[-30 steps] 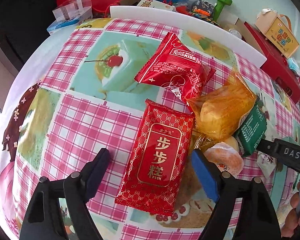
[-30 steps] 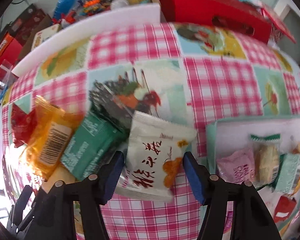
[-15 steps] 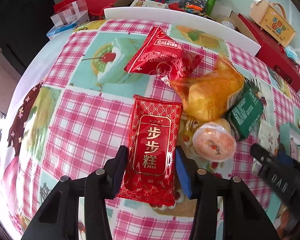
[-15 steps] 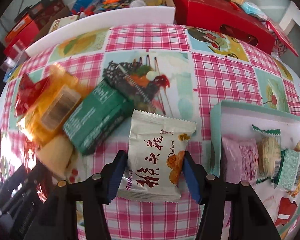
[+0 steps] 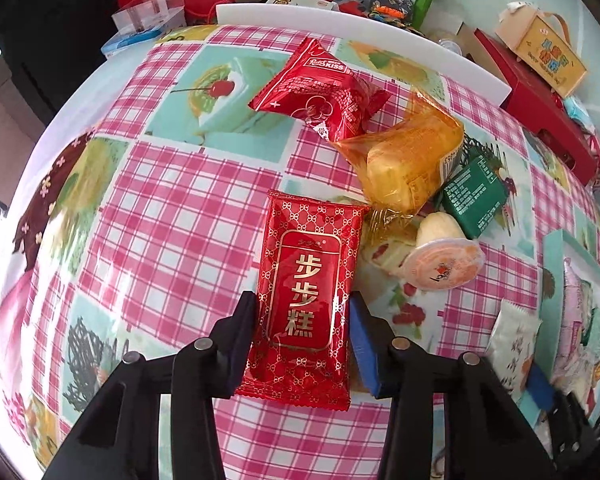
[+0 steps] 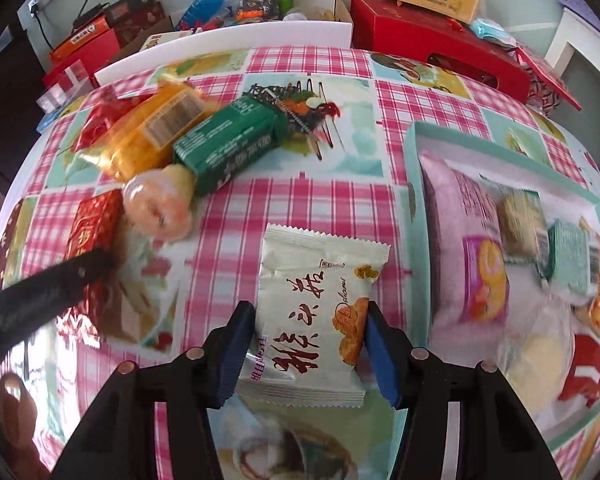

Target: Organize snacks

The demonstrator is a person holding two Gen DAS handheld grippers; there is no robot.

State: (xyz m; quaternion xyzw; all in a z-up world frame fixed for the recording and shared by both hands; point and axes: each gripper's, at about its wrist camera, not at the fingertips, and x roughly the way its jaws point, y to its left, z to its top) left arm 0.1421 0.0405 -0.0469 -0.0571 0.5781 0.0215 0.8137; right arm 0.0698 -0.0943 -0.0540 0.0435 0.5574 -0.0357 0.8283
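We see a long red packet (image 5: 304,312) with gold lettering, lying flat on the checked tablecloth (image 5: 172,240); our left gripper (image 5: 303,334), jaws closing, pinches its sides. Our right gripper (image 6: 308,344) clamps a cream snack packet (image 6: 316,316) beside the teal tray (image 6: 414,148).

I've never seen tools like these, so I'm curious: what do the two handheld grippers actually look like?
The left gripper and the right gripper look alike: two black plastic fingers, angular and jointed, with round silver pins at the pivots. The inner faces of the fingers carry blue ribbed pads. Seen from the right wrist view, the left gripper's black arm bears faint embossed lettering, too blurred to read. No cables or sleeves show.
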